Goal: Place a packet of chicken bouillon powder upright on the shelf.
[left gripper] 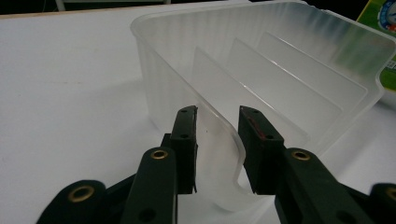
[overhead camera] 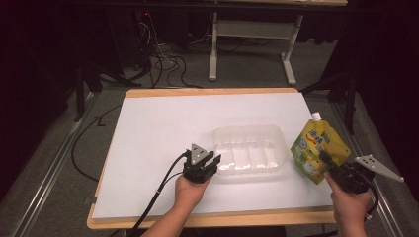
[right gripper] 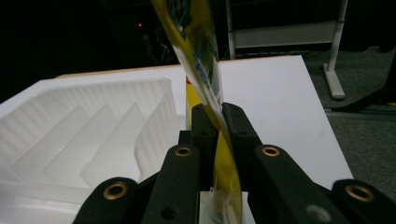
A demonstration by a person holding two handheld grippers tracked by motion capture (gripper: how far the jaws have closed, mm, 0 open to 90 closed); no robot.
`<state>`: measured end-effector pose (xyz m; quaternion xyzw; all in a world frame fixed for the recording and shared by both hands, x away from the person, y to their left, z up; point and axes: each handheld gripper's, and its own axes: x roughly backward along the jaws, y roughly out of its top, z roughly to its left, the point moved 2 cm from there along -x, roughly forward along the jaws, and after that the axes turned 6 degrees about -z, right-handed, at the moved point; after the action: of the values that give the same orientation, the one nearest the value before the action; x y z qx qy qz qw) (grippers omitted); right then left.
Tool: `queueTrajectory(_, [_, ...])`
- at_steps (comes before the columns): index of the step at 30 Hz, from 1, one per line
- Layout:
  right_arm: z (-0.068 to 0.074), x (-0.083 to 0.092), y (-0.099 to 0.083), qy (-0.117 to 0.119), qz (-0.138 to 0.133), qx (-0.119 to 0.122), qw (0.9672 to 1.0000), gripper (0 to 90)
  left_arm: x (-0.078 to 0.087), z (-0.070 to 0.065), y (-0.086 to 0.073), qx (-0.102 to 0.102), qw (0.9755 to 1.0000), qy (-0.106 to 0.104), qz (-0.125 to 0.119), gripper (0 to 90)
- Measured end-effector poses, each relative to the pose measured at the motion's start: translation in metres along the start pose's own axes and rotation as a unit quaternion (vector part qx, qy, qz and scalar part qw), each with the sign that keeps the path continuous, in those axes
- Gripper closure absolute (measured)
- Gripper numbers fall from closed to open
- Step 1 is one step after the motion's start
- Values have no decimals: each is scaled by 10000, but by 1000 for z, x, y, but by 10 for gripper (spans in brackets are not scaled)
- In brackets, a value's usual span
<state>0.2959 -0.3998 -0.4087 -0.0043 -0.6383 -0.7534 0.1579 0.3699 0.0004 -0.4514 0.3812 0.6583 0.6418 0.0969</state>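
A clear plastic tray (overhead camera: 249, 130) with ribbed dividers lies on the white table top, right of centre. My left gripper (overhead camera: 211, 162) is at the tray's near left corner. In the left gripper view its jaws (left gripper: 217, 116) stand open on either side of the tray's curved corner wall (left gripper: 224, 140), one inside and one outside. My right gripper (overhead camera: 327, 161) is shut on the lower edge of a yellow-green spouted pouch (overhead camera: 317, 147), held up just right of the tray. In the right gripper view the pouch (right gripper: 198, 51) rises from between the shut jaws (right gripper: 217, 111), with the tray (right gripper: 93, 126) to its left.
A white sheet (overhead camera: 163, 133) covers the wooden table, with bare room left of and behind the tray. Beyond the far edge are floor cables (overhead camera: 163, 64) and a white desk frame (overhead camera: 252, 29). The table's right edge (overhead camera: 323, 148) lies under the pouch.
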Motion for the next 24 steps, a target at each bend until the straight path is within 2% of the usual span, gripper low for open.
queueTrajectory(4, [1, 5, 7, -70, -150, 50, 9998, 855, -7, -6, 1, 31, 10000, -75, 26, 667])
queueTrajectory(7, [1, 8, 11, -119, -233, 8, 9997, 855, -8, -7, 0, 41, 9999, -142, 34, 619])
queueTrajectory(8, [1, 9, 13, -156, -301, 34, 9994, 856, -7, -6, 0, -40, 9999, -95, 33, 575])
queueTrajectory(10, [2, 10, 16, -179, -332, 31, 9993, 856, -2, -3, 0, -84, 10000, -35, -9, 561])
queueTrajectory(12, [2, 11, 16, -170, -349, 31, 9992, 856, -1, -1, 1, -115, 9999, -74, -31, 574])
queueTrajectory(14, [3, 12, 18, -154, -388, -13, 9991, 856, -1, -2, 1, -257, 9996, 94, -96, 661])
queueTrajectory(15, [3, 12, 18, -144, -397, -14, 9991, 857, -2, -1, 2, -221, 9997, 94, -95, 686])
queueTrajectory(20, [10, 14, 24, -117, -447, 44, 9989, 859, -3, -2, 0, -192, 9998, 42, -53, 684])
queueTrajectory(23, [19, 13, 33, -73, -529, 50, 9986, 859, 0, -3, -1, -271, 9996, -39, -50, 610])
queueTrajectory(24, [19, 13, 33, -73, -529, 50, 9986, 859, 1, -4, -1, -308, 9995, -74, -42, 610])
